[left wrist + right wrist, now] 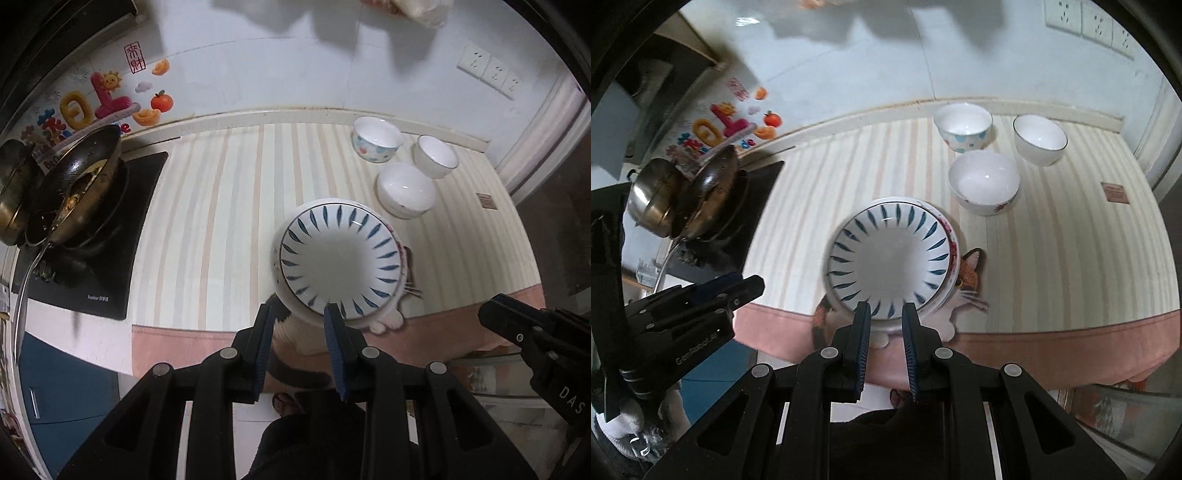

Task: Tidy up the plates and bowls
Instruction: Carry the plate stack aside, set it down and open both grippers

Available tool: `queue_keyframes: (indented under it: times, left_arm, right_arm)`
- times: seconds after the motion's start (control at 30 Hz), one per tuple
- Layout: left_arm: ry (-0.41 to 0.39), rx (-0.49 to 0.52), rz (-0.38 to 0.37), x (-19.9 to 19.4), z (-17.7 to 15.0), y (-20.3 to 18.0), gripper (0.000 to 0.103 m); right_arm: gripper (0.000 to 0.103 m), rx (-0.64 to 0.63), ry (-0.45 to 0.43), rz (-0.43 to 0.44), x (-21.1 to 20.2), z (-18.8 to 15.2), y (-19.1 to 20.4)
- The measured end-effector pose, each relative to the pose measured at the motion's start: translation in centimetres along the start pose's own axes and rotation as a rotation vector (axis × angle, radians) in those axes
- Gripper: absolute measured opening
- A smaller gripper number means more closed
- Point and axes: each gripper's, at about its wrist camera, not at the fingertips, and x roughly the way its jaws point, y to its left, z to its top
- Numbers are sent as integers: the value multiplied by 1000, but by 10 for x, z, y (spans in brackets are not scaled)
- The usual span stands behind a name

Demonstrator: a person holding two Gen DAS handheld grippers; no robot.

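Bowl stack, blue-leaf pattern on top, sits near the front edge of the striped surface. Three small bowls sit behind it, close together. My left tongs and right tongs are both nearly closed, holding nothing, above the stack.

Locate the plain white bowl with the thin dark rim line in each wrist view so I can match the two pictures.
Left wrist view: the dark-rimmed white bowl stands upper right, rightmost of the three small bowls near the wall.
Right wrist view: the same bowl stands upper right, again rightmost of the three.
Shared landmark: the blue-leaf patterned bowl, near centre in both views, on top of a stack.
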Motion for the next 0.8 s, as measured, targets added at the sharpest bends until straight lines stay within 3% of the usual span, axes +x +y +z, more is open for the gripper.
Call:
queue_keyframes:
  times: [0.23,0.4,0.47,0.6,0.8]
  left_arm:
    - [-20,-2,-19,-29,-20,-2,26]
    - [-19,-8,-11,-27,-14,-11,27]
    - [-12,-11,-21,-19,-5,-17,30]
    - [7,-16,-26,13,27,-35,30]
    - [50,-64,-51,83,94,-63,30]
  right_arm:
    - [19,13,-25,22,-37,-33,14]
    - [20,38,-23,55,-42,-35,1]
    - [22,61,-15,66,-38,-28,-13]
    - [41,101,-25,64,-23,-5,-48]
    - [42,147,22,21,29,56,-126]
